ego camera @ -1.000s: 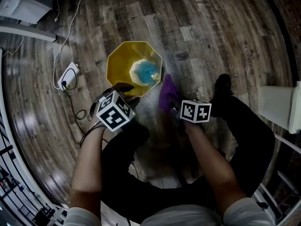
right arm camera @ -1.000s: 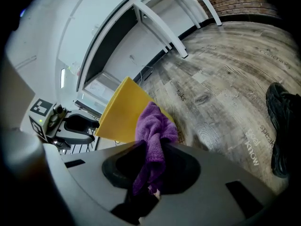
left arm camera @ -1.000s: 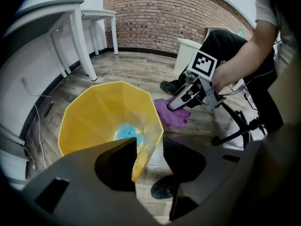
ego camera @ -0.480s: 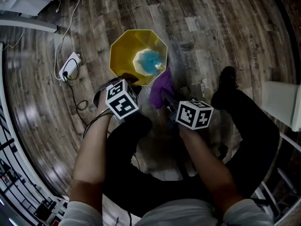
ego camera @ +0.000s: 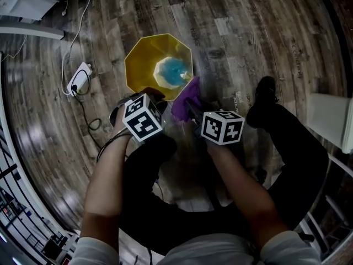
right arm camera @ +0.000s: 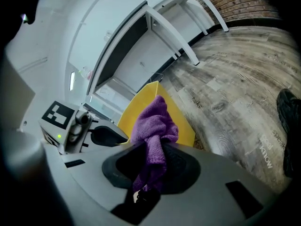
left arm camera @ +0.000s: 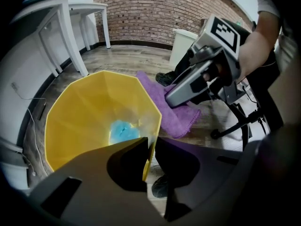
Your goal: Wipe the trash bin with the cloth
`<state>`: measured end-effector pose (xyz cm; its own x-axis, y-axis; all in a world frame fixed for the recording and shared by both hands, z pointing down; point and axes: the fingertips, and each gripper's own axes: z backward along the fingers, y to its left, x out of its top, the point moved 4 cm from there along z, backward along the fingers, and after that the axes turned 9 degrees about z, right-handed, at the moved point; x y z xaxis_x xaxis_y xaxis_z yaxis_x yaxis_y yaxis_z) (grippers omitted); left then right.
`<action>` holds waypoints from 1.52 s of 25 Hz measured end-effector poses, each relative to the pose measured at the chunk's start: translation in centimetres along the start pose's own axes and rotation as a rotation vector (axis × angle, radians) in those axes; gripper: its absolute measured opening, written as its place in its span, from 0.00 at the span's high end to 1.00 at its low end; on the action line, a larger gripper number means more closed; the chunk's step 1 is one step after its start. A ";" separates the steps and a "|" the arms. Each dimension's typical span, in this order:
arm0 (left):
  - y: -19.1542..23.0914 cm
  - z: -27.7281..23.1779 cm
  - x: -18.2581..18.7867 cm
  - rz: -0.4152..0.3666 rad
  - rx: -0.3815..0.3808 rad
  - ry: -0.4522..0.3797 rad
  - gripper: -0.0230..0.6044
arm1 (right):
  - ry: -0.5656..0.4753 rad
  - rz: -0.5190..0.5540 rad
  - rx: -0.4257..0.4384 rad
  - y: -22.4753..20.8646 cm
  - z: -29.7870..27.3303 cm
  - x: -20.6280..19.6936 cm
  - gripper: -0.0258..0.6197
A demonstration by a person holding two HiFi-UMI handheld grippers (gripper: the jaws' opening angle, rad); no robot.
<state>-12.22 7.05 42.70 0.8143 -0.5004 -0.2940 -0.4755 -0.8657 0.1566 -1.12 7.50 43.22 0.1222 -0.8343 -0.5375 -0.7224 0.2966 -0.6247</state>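
Note:
A yellow eight-sided trash bin (ego camera: 146, 65) stands on the wooden floor with a blue lump (ego camera: 172, 70) at its bottom. My left gripper (ego camera: 151, 95) points steeply down at the bin's near rim. In the left gripper view the rim wall (left arm camera: 149, 138) stands between the jaws, which have just been closing and now pinch it. My right gripper (ego camera: 190, 108) is shut on a purple cloth (ego camera: 183, 99), whose bunched end lies against the bin's near-right edge. The cloth (right arm camera: 153, 119) sticks up between the right jaws, with the bin (right arm camera: 181, 121) just behind it.
A white power strip with cables (ego camera: 79, 84) lies left of the bin. White desks (left arm camera: 70, 18) and a brick wall stand beyond it. The person's dark shoe (ego camera: 265, 90) and legs are to the right, near a white box (ego camera: 331, 126).
The right gripper has carried the purple cloth leftward onto the bin's near-right edge. The left gripper has stayed at the near rim.

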 end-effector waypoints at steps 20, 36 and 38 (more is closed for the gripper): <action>-1.0 -0.4 2.4 0.055 -0.062 -0.027 0.90 | 0.172 -0.017 -0.081 -8.7 -7.0 -4.1 0.82; -1.8 -0.5 3.2 0.142 -0.111 -0.026 0.90 | 0.365 0.047 -0.141 -14.0 -13.4 -8.1 0.82; -1.9 -0.5 3.2 0.143 -0.114 -0.026 0.90 | 0.382 0.051 -0.150 -14.5 -14.0 -8.5 0.82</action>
<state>-8.57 7.09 41.96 0.7315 -0.6192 -0.2855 -0.5437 -0.7824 0.3038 -1.22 3.77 64.83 -0.1576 -0.9410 -0.2993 -0.8153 0.2950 -0.4982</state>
